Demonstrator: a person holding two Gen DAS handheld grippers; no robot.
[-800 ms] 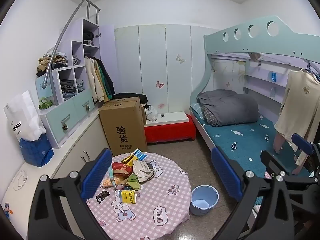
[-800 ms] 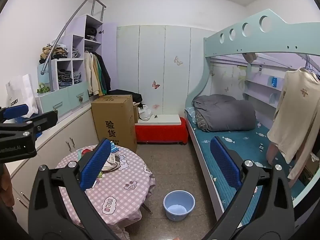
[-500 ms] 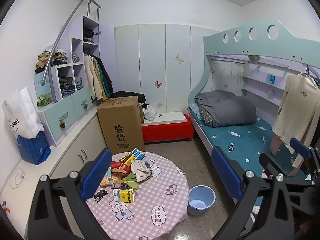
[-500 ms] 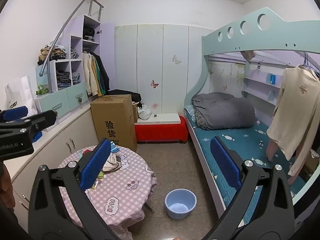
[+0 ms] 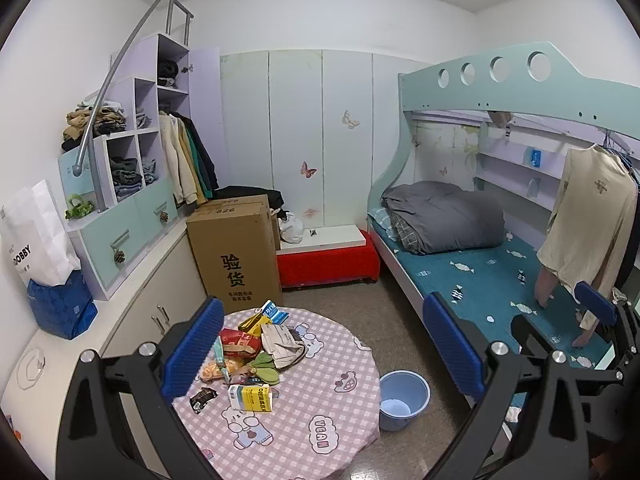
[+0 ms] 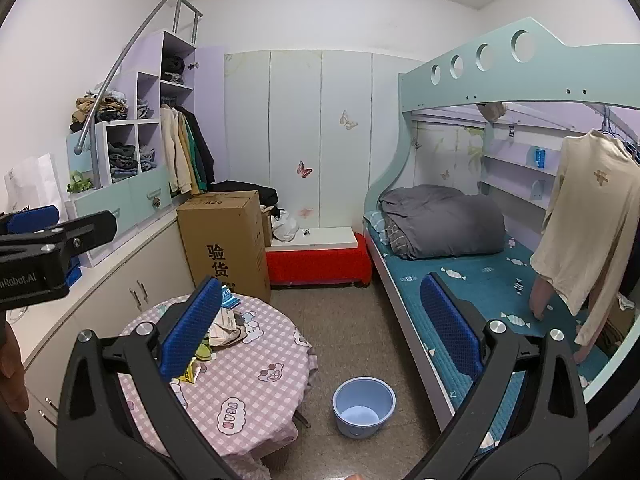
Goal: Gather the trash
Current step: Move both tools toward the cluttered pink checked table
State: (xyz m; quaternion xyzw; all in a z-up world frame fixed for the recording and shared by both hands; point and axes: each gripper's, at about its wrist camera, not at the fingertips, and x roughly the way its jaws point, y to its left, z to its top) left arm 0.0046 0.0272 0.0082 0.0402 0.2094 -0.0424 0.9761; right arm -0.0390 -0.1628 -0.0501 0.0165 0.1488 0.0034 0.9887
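A pile of trash lies on the round table [image 5: 320, 420] with the pink checked cloth: a yellow and white carton [image 5: 250, 398], a red snack bag [image 5: 240, 342], a crumpled paper bag [image 5: 282, 344], a black wrapper [image 5: 202, 396] and a blue packet [image 5: 274, 312]. A light blue bucket [image 5: 404, 398] stands on the floor right of the table, also in the right wrist view as bucket [image 6: 364, 406]. My left gripper [image 5: 324, 352] hangs open above the table, holding nothing. My right gripper [image 6: 320, 328] is open and empty, over the floor between table [image 6: 248, 392] and bed.
A tall cardboard box [image 5: 236, 256] and a red bench [image 5: 328, 264] stand behind the table. Low cabinets [image 5: 160, 304] with shelves run along the left wall. A bunk bed [image 5: 480, 280] fills the right side, with a cream shirt [image 5: 588, 232] hanging by it.
Both views have shifted only slightly. In the right wrist view the left gripper sits a little higher than before. Both grippers stay open.
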